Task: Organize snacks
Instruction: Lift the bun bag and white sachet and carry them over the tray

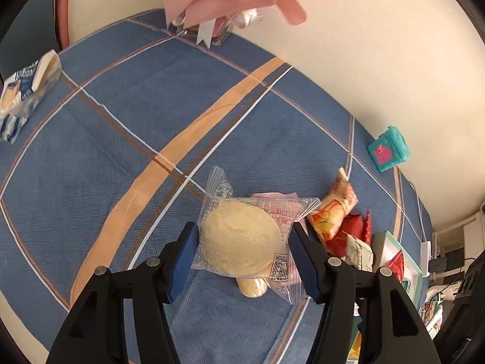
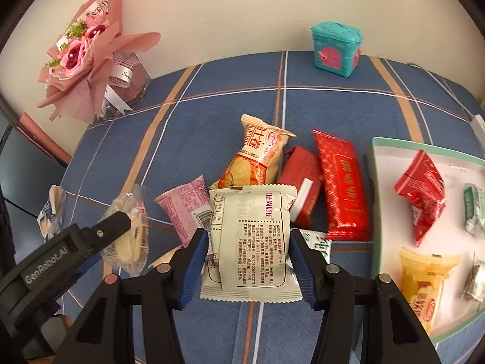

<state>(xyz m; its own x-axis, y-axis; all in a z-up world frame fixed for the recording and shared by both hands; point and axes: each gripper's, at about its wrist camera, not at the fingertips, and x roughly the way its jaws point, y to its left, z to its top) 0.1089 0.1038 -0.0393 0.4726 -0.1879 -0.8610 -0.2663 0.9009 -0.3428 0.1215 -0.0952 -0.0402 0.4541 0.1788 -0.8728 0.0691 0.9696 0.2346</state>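
Snacks: my left fingers (image 1: pixel 242 254) grip clear-wrapped pastry (image 1: pixel 239 239). Right fingers (image 2: pixel 250 261) grip cream packet (image 2: pixel 251 242); tray (image 2: pixel 376 163) at 3 o'clock.

A blue woven tablecloth (image 2: pixel 212 127) crossed by orange, white and brown stripes covers the surface, which ends at a plain cream wall (image 2: pixel 242 9). At the far left, against the wall, a bouquet of pink paper-wrapped roses with white ribbon (image 2: pixel 88 60) stands in a clear holder. At the far right sits a small teal plastic toy case with a pink arched door (image 2: pixel 336 48), well apart from the bouquet.
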